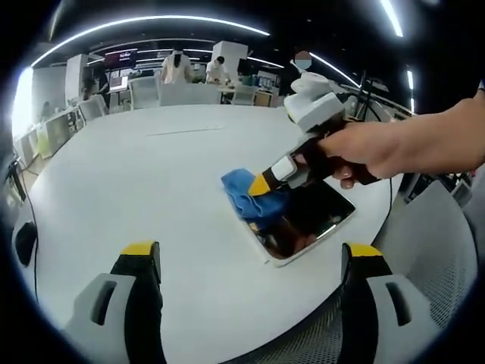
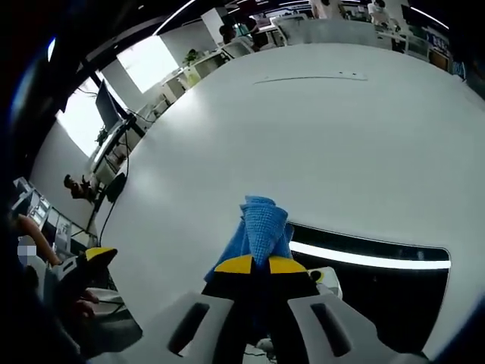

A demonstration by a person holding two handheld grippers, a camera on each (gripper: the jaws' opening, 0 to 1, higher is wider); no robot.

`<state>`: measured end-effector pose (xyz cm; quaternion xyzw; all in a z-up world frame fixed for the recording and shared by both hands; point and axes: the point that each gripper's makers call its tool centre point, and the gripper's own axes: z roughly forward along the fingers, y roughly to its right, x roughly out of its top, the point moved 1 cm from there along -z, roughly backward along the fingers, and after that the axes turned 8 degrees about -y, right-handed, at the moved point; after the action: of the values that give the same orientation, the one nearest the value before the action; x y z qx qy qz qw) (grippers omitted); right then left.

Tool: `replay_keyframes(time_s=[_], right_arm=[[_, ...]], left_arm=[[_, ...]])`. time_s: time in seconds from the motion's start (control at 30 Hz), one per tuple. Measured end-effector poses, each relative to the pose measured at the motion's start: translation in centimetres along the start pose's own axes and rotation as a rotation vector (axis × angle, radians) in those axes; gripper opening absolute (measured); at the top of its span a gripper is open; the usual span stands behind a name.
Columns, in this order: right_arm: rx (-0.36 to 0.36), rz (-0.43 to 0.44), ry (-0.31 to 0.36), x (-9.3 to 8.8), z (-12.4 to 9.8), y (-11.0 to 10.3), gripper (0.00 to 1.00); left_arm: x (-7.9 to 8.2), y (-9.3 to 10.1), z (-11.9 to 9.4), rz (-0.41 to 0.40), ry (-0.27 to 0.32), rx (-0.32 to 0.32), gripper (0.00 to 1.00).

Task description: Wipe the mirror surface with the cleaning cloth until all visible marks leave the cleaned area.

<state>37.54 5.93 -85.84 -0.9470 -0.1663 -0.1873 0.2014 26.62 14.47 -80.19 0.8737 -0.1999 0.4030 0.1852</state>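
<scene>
The left gripper (image 1: 250, 262) is hovering over the white table (image 1: 129, 174) with its jaws standing wide apart and holding nothing. Further right, the right gripper (image 2: 256, 265) is clamping its jaws on the blue cleaning cloth (image 2: 260, 224) and pressing it onto the near-left end of the mirror (image 1: 311, 220), which is lying flat near the table edge.

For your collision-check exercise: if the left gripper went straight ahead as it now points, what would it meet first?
Probably the bare white table: the left gripper is open, and the mirror and blue cloth lie right of centre. Depth is unclear.
</scene>
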Motion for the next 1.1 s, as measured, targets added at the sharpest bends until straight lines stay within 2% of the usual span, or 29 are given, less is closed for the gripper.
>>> replay_keyframes(time_s=[0.1,0.67,1.1], right_arm=[[0.008,0.018,-0.003,-0.2,-0.1,-0.1,0.00],[0.039,-0.006,-0.014,-2.2,-0.6,-1.4,0.00],[0.048,-0.004,-0.013,-2.3,-0.6,-1.5,0.00]], left_arm=[[-0.1,0.0,0.1,0.005,-0.003,-0.003,0.99],[-0.2,0.3,0.2,0.014,-0.018,-0.016,0.98],[-0.2,0.3,0.2,0.013,-0.018,-0.022,0.99]])
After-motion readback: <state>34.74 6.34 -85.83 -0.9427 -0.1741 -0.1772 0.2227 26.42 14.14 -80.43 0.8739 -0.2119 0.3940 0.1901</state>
